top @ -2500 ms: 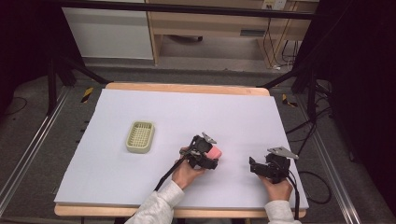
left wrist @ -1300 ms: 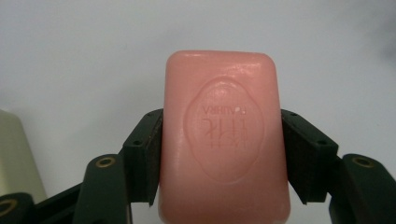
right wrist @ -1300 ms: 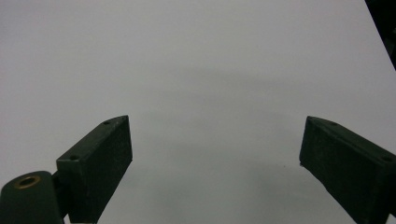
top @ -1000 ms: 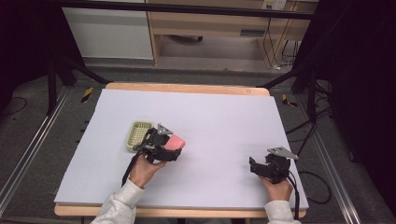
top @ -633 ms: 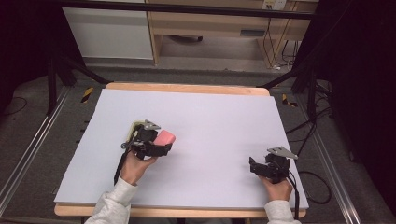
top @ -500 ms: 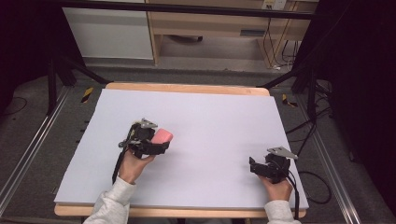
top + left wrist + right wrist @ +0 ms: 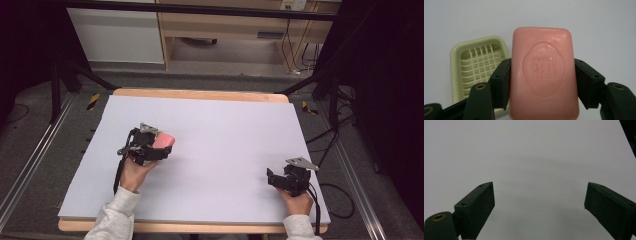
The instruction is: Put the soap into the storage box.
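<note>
Left gripper (image 7: 541, 72) was clamped on a pink soap bar (image 7: 543, 72), one black jaw pressed to each long side, the bar's long axis running along the jaws and out away from the camera. In the left gripper view the pale green soap dish (image 7: 477, 66) lay on the white table cover (image 7: 604, 27) below and to the left of the soap bar, partly hidden behind the left-hand jaw and the bar's edge; its slatted grid floor was bare. Its long axis ran roughly parallel to the soap bar, so a short sideways shift toward the dish, with little or no turning, would likely line the two up. In the high view the soap bar (image 7: 162, 140) sat at the front of the left gripper (image 7: 150, 146), left of table centre; the dish could not be made out there, presumably under the hand. Right gripper (image 7: 290, 179) rested well away from the soap bar, toward the near right corner, jaws spread wide with nothing but white cover between them (image 7: 539, 202). Left hand was clearly the nearer to the dish. An oval stamp was pressed into the soap's face, its raised lettering upside down to the camera; the characters could not be read with confidence. No other label seen
</note>
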`<state>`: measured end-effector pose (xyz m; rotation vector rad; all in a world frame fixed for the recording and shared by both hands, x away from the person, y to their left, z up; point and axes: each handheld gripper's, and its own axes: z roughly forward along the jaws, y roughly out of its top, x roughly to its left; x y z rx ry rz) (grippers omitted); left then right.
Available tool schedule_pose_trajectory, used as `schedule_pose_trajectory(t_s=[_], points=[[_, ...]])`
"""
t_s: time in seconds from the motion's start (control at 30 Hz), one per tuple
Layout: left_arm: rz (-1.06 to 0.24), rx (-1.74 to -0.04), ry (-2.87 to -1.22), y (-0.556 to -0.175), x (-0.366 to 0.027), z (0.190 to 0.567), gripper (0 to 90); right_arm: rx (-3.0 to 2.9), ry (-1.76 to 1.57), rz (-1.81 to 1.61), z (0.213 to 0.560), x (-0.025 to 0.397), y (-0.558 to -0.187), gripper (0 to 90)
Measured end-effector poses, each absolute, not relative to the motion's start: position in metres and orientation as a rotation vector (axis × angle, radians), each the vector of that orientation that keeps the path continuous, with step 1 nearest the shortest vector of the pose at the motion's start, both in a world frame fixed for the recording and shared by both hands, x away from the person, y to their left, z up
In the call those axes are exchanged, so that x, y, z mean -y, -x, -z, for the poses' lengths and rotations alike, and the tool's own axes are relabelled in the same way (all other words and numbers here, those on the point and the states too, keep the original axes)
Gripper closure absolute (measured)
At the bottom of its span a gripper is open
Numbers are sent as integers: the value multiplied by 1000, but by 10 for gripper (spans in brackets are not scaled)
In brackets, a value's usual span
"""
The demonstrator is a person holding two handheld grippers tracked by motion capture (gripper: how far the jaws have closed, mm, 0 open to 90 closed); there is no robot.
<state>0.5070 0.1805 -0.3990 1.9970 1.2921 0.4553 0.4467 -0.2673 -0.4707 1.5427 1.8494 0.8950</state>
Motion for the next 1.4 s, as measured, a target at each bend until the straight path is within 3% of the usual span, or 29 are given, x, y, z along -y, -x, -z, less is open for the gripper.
schedule_pose_trajectory(t_s=[1.4], points=[[-494, -1475, -1961, -547, -215, 428, 370, -1863, -1534, -900, 471, 265, -447, 97]])
